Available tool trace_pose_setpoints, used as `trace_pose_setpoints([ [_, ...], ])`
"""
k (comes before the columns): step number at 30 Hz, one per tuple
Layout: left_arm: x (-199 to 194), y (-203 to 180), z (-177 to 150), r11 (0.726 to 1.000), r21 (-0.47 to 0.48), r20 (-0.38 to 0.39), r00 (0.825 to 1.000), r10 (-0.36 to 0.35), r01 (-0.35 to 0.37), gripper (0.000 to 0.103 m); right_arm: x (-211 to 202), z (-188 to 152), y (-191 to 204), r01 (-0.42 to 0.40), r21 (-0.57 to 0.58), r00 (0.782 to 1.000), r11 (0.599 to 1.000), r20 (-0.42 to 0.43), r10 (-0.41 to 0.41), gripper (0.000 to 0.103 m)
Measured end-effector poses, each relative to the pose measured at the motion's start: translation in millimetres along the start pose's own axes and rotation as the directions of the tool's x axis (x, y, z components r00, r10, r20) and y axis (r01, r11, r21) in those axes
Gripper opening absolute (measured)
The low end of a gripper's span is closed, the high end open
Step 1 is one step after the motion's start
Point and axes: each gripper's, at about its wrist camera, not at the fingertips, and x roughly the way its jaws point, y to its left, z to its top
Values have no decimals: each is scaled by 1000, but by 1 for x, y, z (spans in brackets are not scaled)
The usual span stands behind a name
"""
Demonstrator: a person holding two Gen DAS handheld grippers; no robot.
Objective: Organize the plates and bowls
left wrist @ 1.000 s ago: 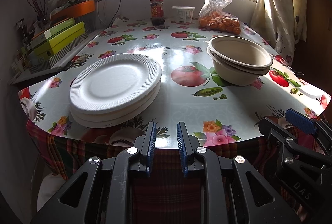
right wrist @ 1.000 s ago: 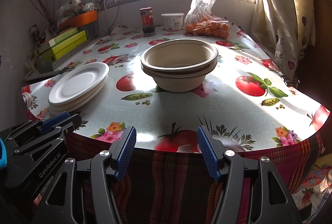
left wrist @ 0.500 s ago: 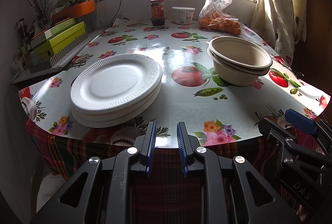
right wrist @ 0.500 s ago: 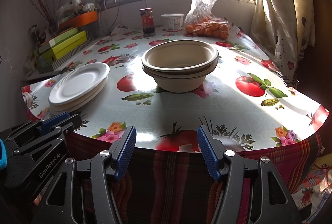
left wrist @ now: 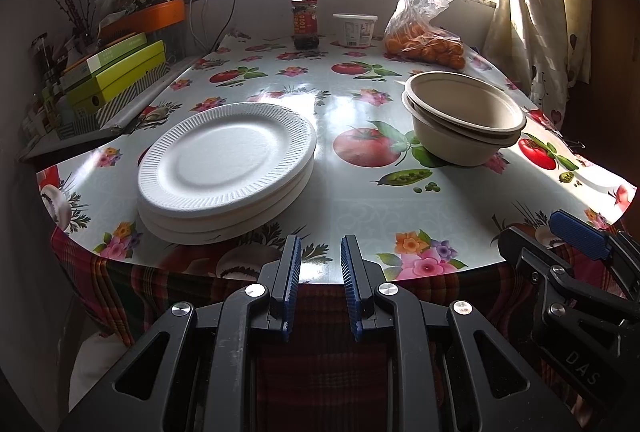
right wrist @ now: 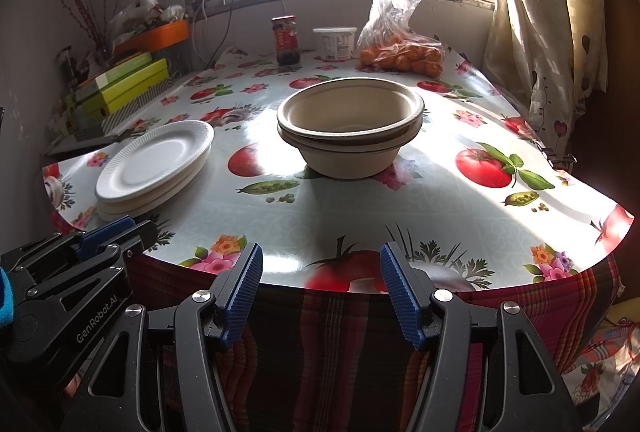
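Since a second ago almost nothing has moved: both views have crept a touch nearer the counter (left wrist: 360, 199), and the plates and bowls lie where they lay.

The plates (left wrist: 226, 161) sit stacked at about 10 o'clock from the left tongs (left wrist: 318, 274), near the counter's front edge. The left tongs hang just off that edge, narrowly parted and holding nothing. The bowls (right wrist: 350, 127) are nested at 12 o'clock from the right tongs (right wrist: 322, 282), mid-counter and well apart from the plates. The right tongs are spread wide and empty, also short of the counter's edge. A jar (right wrist: 285, 40), a tub (right wrist: 335, 43) and a bag of oranges (right wrist: 400, 49) stand at the far edge, clear of both piles.

Both kinds look already gathered, so the sorting seems done or nearly so; this reads as a pause or a pull-back. If anything remains, it would be squaring a stack: the top bowl sits slightly askew, so the right tongs would need to reach forward to 12 o'clock and take the thin rim gently.
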Motion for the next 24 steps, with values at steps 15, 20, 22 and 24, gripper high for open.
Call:
trace_pose_setpoints([
  [15, -5, 1, 1, 1000, 1, 3, 1000, -3, 3, 22, 0, 0, 1, 1, 1, 1000, 1000, 0, -1, 62],
  [20, -5, -1, 1, 1000, -1, 4, 1000, -3, 3, 22, 0, 0, 1, 1, 1, 1000, 1000, 1, -1, 62],
  [22, -5, -2, 0, 1000, -3, 6, 1000, -3, 3, 22, -1, 0, 1, 1, 1, 1000, 1000, 1, -1, 62],
  [24, -4, -3, 1, 1000, -4, 8, 1000, -1, 1, 22, -1, 0, 1, 1, 1, 1000, 1000, 1, -1, 62],
])
